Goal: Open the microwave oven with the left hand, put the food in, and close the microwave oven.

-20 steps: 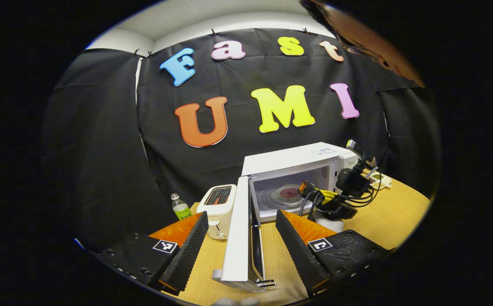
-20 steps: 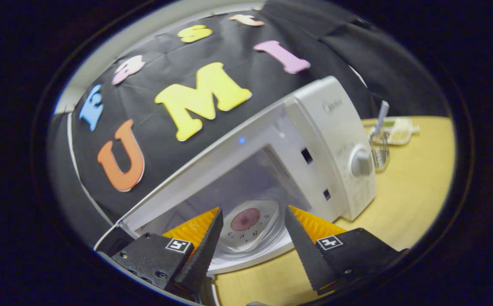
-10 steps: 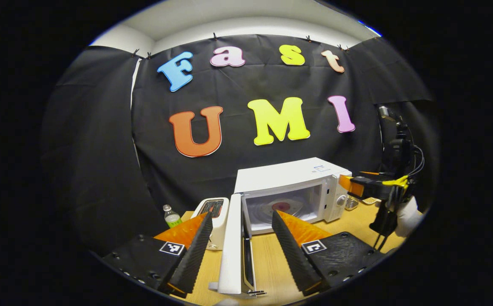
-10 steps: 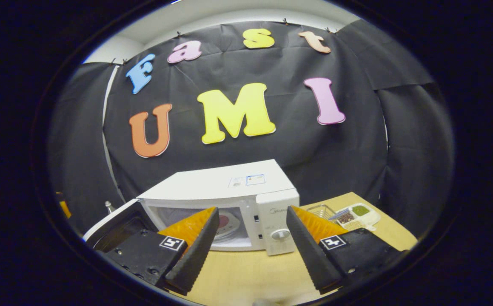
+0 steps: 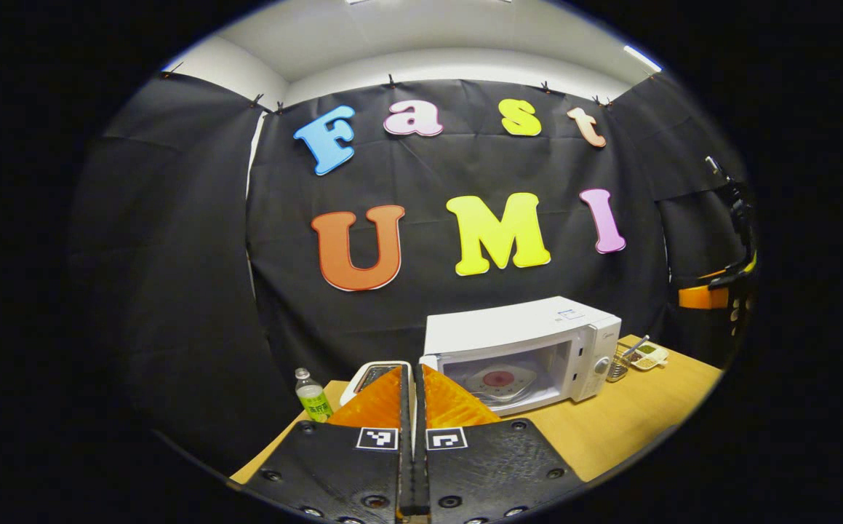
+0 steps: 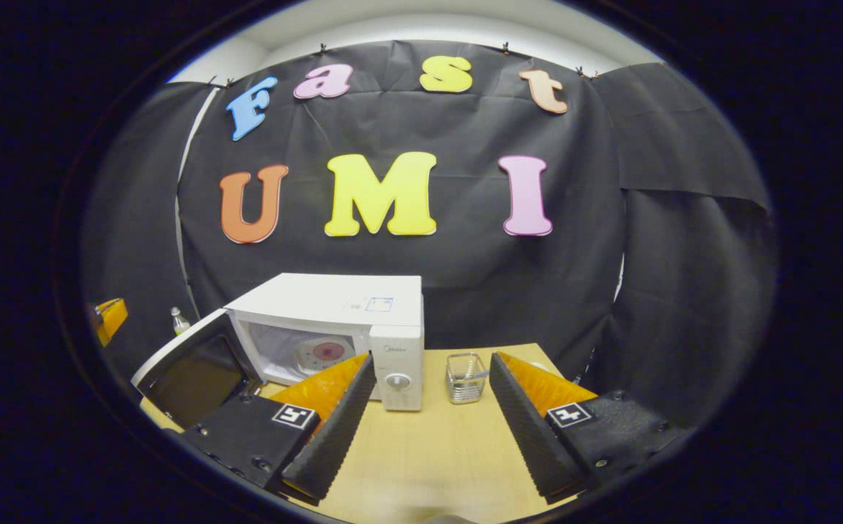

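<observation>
The white microwave (image 6: 334, 309) stands on the wooden table (image 6: 428, 451) with its door (image 6: 188, 371) swung wide open to the left. Inside, on the glass turntable, lies a white food pack with a red centre (image 6: 323, 354), also seen in the left gripper view as the same food pack (image 5: 500, 380) within the microwave (image 5: 523, 338). My left gripper (image 5: 413, 378) is shut, fingers pressed together with nothing between them, well back from the oven. My right gripper (image 6: 432, 360) is open and empty, facing the control panel from a distance. The right gripper (image 5: 708, 295) also shows at the far right.
A white toaster (image 5: 372, 377) and a green-labelled bottle (image 5: 312, 397) stand left of the microwave. A wire basket (image 6: 465, 377) sits just right of the oven, and a small tray of food (image 5: 646, 355) lies beyond it. Bare tabletop (image 5: 610, 429) stretches in front.
Both grippers have pulled back from the microwave. My left gripper, open around the door edge before, has shut. The right gripper has swung to the right, away from the oven cavity.
</observation>
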A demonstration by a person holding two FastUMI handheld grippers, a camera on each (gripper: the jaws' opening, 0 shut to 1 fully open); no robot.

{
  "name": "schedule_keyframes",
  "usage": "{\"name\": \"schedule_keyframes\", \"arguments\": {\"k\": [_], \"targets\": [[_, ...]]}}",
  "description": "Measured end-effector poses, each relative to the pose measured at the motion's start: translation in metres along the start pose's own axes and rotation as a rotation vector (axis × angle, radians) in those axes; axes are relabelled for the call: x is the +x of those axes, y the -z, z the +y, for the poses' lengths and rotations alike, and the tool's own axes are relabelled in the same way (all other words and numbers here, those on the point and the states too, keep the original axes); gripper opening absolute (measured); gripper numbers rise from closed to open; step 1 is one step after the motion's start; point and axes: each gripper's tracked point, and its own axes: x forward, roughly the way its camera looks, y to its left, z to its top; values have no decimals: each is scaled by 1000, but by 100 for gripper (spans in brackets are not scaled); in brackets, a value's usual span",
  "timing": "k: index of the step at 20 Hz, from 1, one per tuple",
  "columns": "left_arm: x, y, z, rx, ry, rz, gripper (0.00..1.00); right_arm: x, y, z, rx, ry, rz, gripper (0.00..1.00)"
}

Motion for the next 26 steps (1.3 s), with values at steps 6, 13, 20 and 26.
{"name": "schedule_keyframes", "arguments": {"k": [6,13,20,26], "targets": [[-29,87,49,43,-73,105,0,-22,-10,-11,-18,10,15,92],[-38,145,32,-12,-22,179,0,-42,-11,-22,7,33,34,100],[-36,147,-24,-15,49,169,0,-31,-16,-34,7,15,51,100],[-29,154,-121,-18,210,184,0,-24,-15,-57,15,18,71,92]]}}
